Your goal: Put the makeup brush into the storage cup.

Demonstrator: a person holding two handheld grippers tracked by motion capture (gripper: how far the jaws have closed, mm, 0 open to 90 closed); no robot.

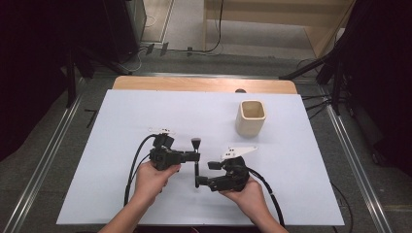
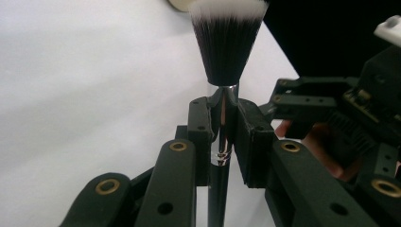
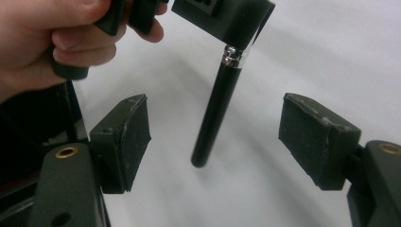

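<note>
- Our left gripper (image 1: 197, 156) is clamped on the makeup brush (image 1: 196, 162), pads at the metal ferrule, bristles pointing toward the cup (image 1: 251, 117).
- Brush sits near-left of the cup, over the white table (image 1: 116, 126); can't tell if it touches.
- Our right gripper (image 3: 215, 137) has jaws wide apart, w/ the brush handle end between them, untouched.
- Right gripper is on the near side of the cup, just beside the brush.

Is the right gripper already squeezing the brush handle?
No, in the right gripper view the fingers stand wide apart with the black brush handle between them, touching neither.
</note>
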